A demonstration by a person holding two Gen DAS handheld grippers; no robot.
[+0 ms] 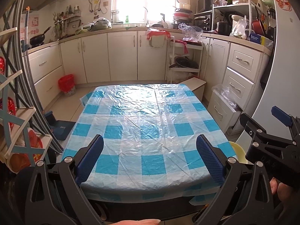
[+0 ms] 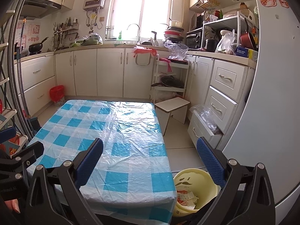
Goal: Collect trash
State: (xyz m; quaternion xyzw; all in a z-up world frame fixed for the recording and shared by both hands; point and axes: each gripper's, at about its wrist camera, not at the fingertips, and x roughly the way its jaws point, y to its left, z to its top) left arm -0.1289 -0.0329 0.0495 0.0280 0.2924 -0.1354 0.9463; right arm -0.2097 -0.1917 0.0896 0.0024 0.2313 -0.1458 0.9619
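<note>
No scrap of trash shows anywhere on the tabletop (image 1: pixel 150 131): its blue-and-white checked cloth under a clear plastic sheet is bare from the near edge to the far edge in both wrist views. The only trash in sight lies in the pale yellow bin (image 2: pixel 193 191) that stands on the floor at the tabletop's near right corner, where some printed paper scraps (image 2: pixel 186 197) rest in the bottom. Judging from this, the collecting looks done or nearly so, unless more trash lies outside these views.

The left gripper (image 1: pixel 150 157) hovers over the near edge of the tabletop with its blue-padded fingers spread wide and nothing between them. The right gripper (image 2: pixel 150 161) is likewise spread and empty, held over the near right corner, with the bin partly behind its right finger.

Much is hard to judge. The floor close under the near edge of the tabletop is covered by the gripper frames. In the left wrist view only a sliver of the bin's rim shows past the tabletop's corner. How full the bin is cannot be told, as its near side is cut off and the paper scraps are too small to read. A red-lined basket (image 2: pixel 56 95) stands by the far cupboards; its contents cannot be seen.
</note>
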